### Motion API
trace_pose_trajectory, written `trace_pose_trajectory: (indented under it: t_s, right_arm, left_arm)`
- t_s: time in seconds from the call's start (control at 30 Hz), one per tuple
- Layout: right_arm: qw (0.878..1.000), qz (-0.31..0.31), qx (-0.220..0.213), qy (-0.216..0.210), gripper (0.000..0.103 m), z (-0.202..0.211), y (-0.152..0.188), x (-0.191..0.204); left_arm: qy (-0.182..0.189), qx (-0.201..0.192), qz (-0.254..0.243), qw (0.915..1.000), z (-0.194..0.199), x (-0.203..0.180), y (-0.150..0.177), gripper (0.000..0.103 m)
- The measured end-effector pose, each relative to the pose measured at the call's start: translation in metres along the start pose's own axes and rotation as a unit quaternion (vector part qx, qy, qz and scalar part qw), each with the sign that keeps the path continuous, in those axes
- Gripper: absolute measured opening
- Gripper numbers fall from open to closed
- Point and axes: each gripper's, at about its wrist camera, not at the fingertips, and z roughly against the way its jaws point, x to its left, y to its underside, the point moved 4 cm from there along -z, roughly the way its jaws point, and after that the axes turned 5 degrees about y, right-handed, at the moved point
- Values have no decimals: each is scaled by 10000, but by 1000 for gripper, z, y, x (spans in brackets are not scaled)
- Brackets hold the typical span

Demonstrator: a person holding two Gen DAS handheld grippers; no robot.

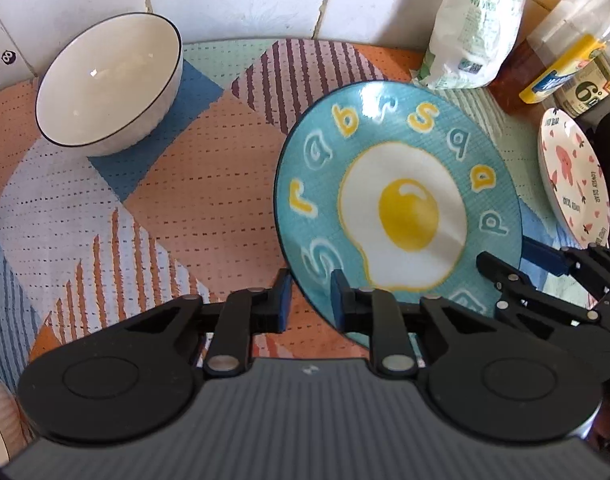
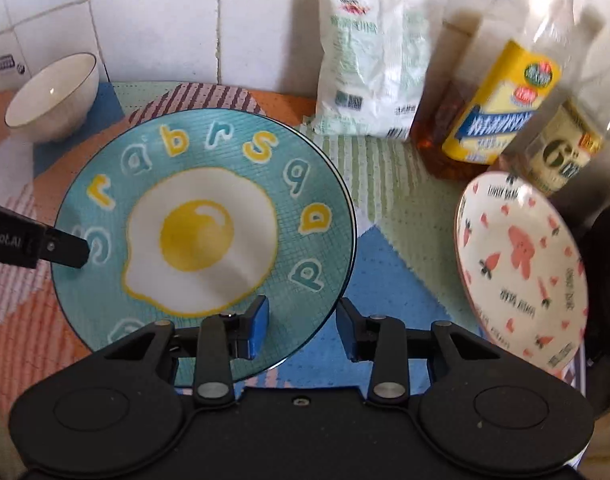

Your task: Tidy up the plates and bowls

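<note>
A blue plate [image 1: 401, 216] [image 2: 201, 236] with a fried-egg picture and letters lies over the patterned mat [image 1: 177, 184]. My left gripper [image 1: 311, 302] is shut on its near-left rim, one blue pad on each side of the edge. In the right wrist view one left finger [image 2: 65, 248] shows on the plate's left rim. My right gripper [image 2: 305, 330] stands open astride the plate's near-right rim, and its pads do not touch it. A white bowl [image 1: 109, 80] [image 2: 51, 96] with a dark rim sits at the back left. A white plate [image 1: 573, 176] [image 2: 521, 268] with pink figures lies to the right.
A white and green bag [image 1: 473, 28] [image 2: 373, 60] leans on the tiled wall behind the plates. Two bottles [image 1: 573, 60] [image 2: 501, 104] with yellow labels stand at the back right. Something dark [image 2: 609, 264] sits at the far right edge.
</note>
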Motion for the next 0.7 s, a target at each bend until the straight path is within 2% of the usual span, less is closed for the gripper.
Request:
trace_pose_trajectory:
  t_s: [0.13, 0.33, 0.47, 0.57, 0.7]
  right_arm:
    - [9992, -400, -14, -58, 41, 5, 0, -4]
    - [9947, -909, -372, -289, 41, 41, 5, -12]
    - [9874, -1352, -639, -519, 42, 68, 11, -23]
    - [9797, -1635, -929, -694, 44, 90, 19, -29]
    - [9766, -1831, -1029, -454, 49, 113, 31, -33]
  left_arm:
    - [51, -6, -75, 10000, 11, -3, 1, 16]
    - [106, -179, -496, 9986, 46, -16, 11, 16]
    - [-46, -365, -441, 9983, 76, -22, 18, 16]
    - [-130, -556, -586, 9967, 100, -31, 26, 17]
    - [-194, -655, -907, 9935, 124, -42, 36, 19]
